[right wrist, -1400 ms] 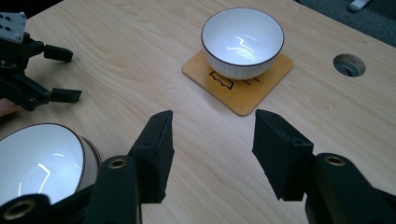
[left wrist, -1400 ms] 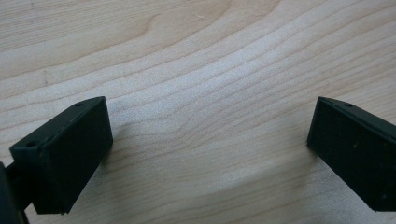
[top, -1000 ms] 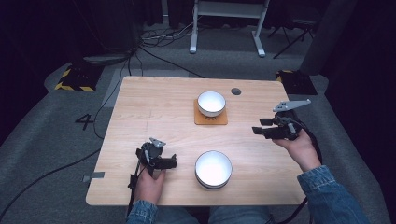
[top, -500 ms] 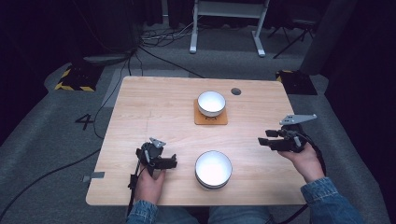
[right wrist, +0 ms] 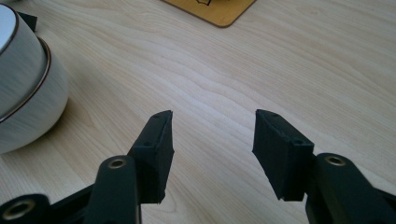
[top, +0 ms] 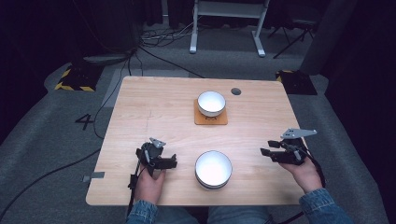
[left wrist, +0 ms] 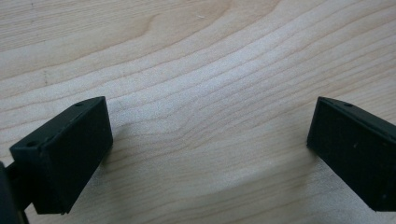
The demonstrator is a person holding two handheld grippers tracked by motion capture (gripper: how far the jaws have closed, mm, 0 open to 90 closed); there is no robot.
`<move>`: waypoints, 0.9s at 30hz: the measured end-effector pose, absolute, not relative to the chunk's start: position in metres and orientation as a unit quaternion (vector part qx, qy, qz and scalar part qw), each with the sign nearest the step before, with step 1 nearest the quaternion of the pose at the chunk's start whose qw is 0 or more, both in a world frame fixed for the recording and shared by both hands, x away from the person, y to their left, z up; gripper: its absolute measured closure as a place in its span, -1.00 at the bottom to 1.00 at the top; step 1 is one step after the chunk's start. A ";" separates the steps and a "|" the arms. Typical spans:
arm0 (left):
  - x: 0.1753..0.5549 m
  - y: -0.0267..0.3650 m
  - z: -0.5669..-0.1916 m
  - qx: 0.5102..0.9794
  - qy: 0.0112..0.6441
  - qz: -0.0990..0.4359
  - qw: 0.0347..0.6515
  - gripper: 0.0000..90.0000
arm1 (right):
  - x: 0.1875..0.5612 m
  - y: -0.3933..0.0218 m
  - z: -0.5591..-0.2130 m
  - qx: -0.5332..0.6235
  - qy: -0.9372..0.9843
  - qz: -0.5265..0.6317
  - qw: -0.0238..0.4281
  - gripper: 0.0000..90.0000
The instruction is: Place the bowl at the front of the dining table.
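Both grippers' fingers [right wrist: 154, 144] open, holding nothing.

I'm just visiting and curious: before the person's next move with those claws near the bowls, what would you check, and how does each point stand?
1. Right claw open, nothing between its jaws: ok.
2. Left claw open over bare wood: ok.
3. Near bowl upright, untouched between the hands: ok.
4. Far bowl seated on its coaster: ok.
5. Path from right claw to near bowl free across the table: ok.
6. Anything inside the bowls: cannot tell.
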State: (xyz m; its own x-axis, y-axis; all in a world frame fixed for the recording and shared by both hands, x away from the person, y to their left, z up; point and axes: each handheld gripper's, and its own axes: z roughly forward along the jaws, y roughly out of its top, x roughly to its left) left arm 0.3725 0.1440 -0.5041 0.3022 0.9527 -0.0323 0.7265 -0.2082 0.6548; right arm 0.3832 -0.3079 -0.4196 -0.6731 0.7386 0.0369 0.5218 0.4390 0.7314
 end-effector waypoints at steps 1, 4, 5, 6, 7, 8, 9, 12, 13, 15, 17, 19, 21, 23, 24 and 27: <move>0.373 0.144 -0.504 0.753 0.558 0.194 0.291 -0.99 | 0.383 -0.308 -0.420 0.377 0.836 0.372 0.146 0.06; 0.373 0.144 -0.504 0.753 0.557 0.195 0.291 -0.99 | 0.379 -0.309 -0.426 0.380 0.834 0.371 0.153 0.07; 0.373 0.144 -0.504 0.753 0.558 0.194 0.291 -0.99 | 0.376 -0.309 -0.431 0.381 0.832 0.372 0.154 0.07; 0.373 0.144 -0.504 0.753 0.558 0.195 0.291 -0.99 | 0.376 -0.309 -0.431 0.381 0.832 0.372 0.154 0.07; 0.372 0.144 -0.504 0.752 0.558 0.195 0.291 -0.99 | 0.374 -0.309 -0.437 0.380 0.833 0.372 0.155 0.07; 0.372 0.144 -0.504 0.752 0.558 0.195 0.291 -0.99 | 0.373 -0.309 -0.439 0.378 0.833 0.371 0.157 0.07; 0.372 0.144 -0.504 0.752 0.559 0.195 0.291 -0.99 | 0.372 -0.308 -0.442 0.378 0.833 0.372 0.157 0.07; 0.373 0.144 -0.504 0.752 0.558 0.195 0.291 -0.99 | 0.369 -0.307 -0.450 0.374 0.835 0.372 0.157 0.08; 0.372 0.144 -0.504 0.752 0.559 0.195 0.291 -0.99 | 0.368 -0.306 -0.452 0.374 0.835 0.372 0.158 0.08; 0.373 0.144 -0.504 0.753 0.558 0.194 0.291 -0.99 | 0.366 -0.306 -0.457 0.370 0.835 0.374 0.159 0.08; 0.373 0.144 -0.504 0.753 0.558 0.194 0.291 -0.99 | 0.364 -0.304 -0.462 0.370 0.837 0.371 0.160 0.08; 0.373 0.144 -0.504 0.753 0.558 0.194 0.291 -0.99 | 0.363 -0.303 -0.464 0.369 0.837 0.370 0.161 0.08; 0.372 0.144 -0.504 0.752 0.558 0.195 0.291 -0.99 | 0.362 -0.301 -0.468 0.366 0.839 0.370 0.162 0.08; 0.372 0.144 -0.504 0.752 0.559 0.194 0.291 -0.99 | 0.360 -0.300 -0.473 0.365 0.839 0.370 0.163 0.08; 0.372 0.144 -0.504 0.752 0.559 0.195 0.291 -0.99 | 0.360 -0.299 -0.475 0.367 0.838 0.370 0.161 0.08; 0.372 0.144 -0.504 0.752 0.558 0.195 0.291 -0.99 | 0.357 -0.297 -0.483 0.363 0.840 0.369 0.164 0.08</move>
